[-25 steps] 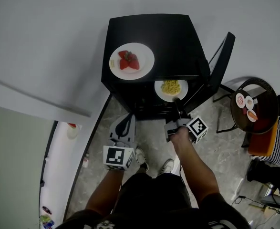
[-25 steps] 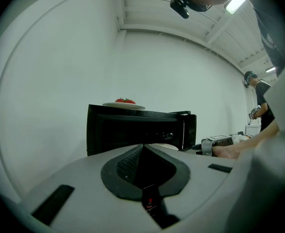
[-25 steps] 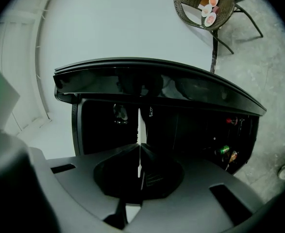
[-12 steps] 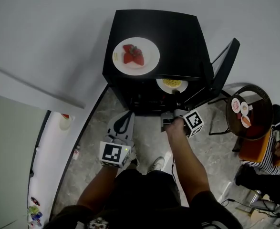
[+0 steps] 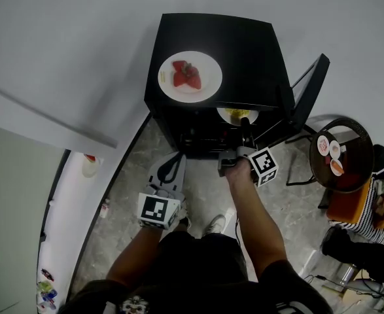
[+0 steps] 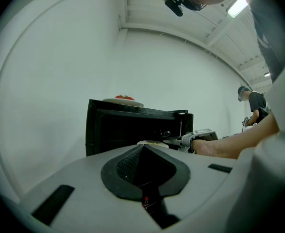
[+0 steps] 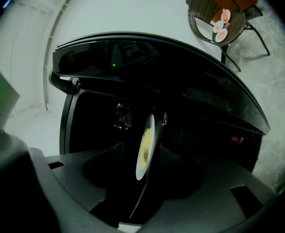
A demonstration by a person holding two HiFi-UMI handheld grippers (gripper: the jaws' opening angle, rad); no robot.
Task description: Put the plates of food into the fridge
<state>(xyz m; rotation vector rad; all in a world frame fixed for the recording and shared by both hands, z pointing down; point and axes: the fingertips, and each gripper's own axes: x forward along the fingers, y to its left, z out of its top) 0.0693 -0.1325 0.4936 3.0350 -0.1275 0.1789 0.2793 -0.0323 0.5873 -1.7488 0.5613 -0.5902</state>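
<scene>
A white plate of strawberries sits on top of the black fridge, whose door stands open to the right. A plate of yellow noodles lies mostly inside the fridge. In the right gripper view this noodle plate shows edge-on between the jaws. My right gripper has just been opening, with a dark gap on each side of the rim. My left gripper hangs shut and empty in front of the fridge's lower left.
A round wicker table with small dishes stands at the right, and a seated person in a striped top is beyond it. A white wall runs along the left. My feet stand on the grey floor before the fridge.
The right gripper has pushed toward the fridge, and the noodle plate now lies deeper under the fridge's top. The left gripper has stayed where it was.
</scene>
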